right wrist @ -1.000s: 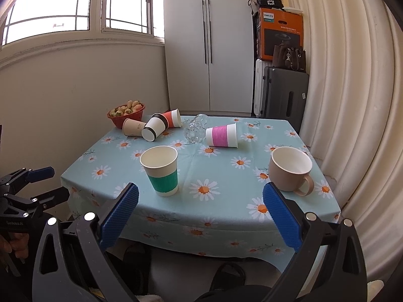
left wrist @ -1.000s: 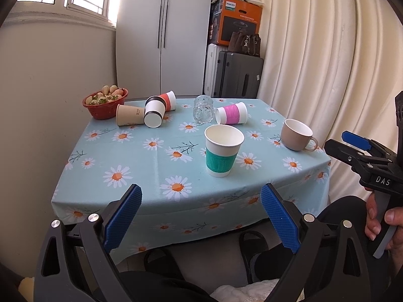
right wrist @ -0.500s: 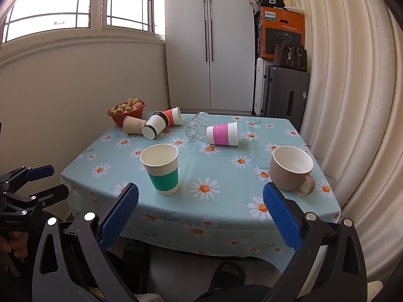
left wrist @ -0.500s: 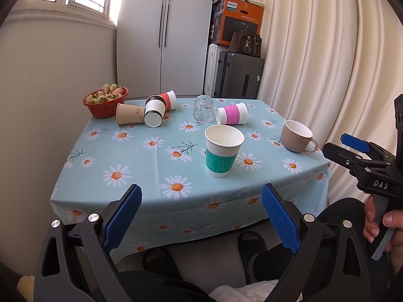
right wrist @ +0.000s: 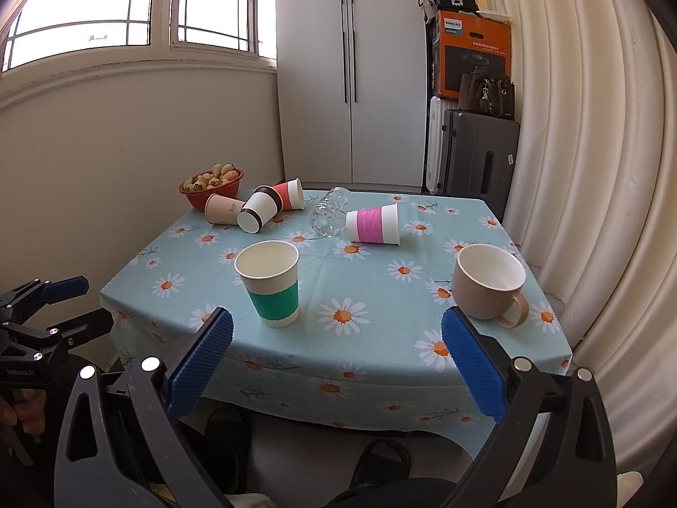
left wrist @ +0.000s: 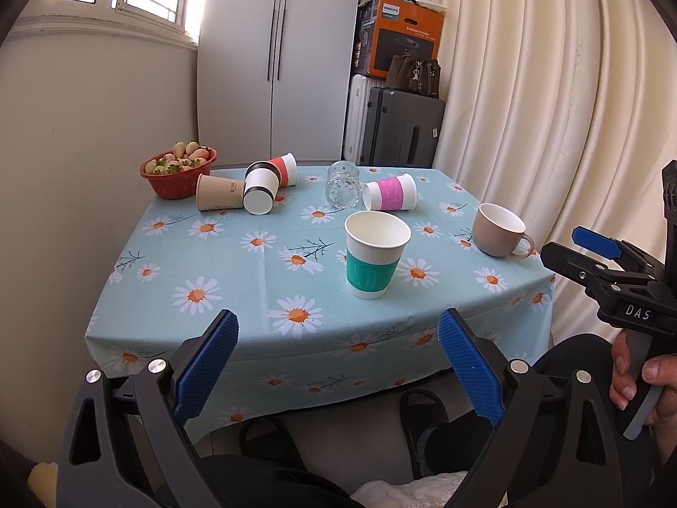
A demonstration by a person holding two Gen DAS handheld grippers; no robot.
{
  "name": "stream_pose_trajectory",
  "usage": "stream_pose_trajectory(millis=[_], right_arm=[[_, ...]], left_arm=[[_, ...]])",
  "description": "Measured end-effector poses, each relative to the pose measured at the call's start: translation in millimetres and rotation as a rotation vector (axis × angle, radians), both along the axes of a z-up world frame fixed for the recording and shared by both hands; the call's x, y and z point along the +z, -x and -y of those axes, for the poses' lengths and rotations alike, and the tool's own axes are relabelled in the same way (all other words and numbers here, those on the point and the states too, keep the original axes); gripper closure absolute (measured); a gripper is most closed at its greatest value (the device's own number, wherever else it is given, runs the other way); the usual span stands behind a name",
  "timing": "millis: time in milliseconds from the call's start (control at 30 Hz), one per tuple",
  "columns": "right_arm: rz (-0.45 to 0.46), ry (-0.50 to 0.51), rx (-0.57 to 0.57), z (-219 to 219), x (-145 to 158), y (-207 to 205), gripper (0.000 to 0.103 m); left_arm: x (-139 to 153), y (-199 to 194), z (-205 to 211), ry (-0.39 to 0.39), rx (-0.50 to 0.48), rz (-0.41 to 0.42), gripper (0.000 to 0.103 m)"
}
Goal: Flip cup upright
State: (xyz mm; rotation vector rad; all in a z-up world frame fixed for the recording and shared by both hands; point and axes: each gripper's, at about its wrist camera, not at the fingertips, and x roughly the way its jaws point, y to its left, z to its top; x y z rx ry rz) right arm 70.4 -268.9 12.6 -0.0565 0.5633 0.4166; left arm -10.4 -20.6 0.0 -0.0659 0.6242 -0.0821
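Note:
A green-banded paper cup point(left wrist: 374, 255) point(right wrist: 271, 281) stands upright near the table's front. A beige mug point(left wrist: 499, 230) point(right wrist: 490, 281) stands upright at the right. Lying on their sides at the back are a pink-banded cup point(left wrist: 389, 192) point(right wrist: 374, 225), a clear glass point(left wrist: 342, 184) point(right wrist: 328, 212), a black-banded white cup point(left wrist: 260, 190) point(right wrist: 259, 211), a red cup point(left wrist: 284, 168) point(right wrist: 292, 194) and a tan cup point(left wrist: 218, 198) point(right wrist: 221, 210). My left gripper point(left wrist: 338, 366) point(right wrist: 63, 302) and right gripper point(right wrist: 336, 370) point(left wrist: 577, 249) are both open and empty, held before the table's front edge.
A red bowl of strawberries point(left wrist: 178, 169) point(right wrist: 211, 184) sits at the back left corner. The daisy tablecloth point(left wrist: 237, 279) point(right wrist: 381, 330) hangs over the front edge. A wall is at the left, curtains at the right, suitcases point(left wrist: 395, 129) and a wardrobe behind.

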Motion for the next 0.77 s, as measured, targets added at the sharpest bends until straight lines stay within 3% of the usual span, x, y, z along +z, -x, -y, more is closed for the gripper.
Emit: stream_pose_trajectory(millis=[767], right_arm=[[0.000, 0.000, -0.008, 0.8, -0.8, 0.3, 0.005]], left_arm=[[0.7, -0.4, -0.2, 0.026, 0.003, -0.002, 0.010]])
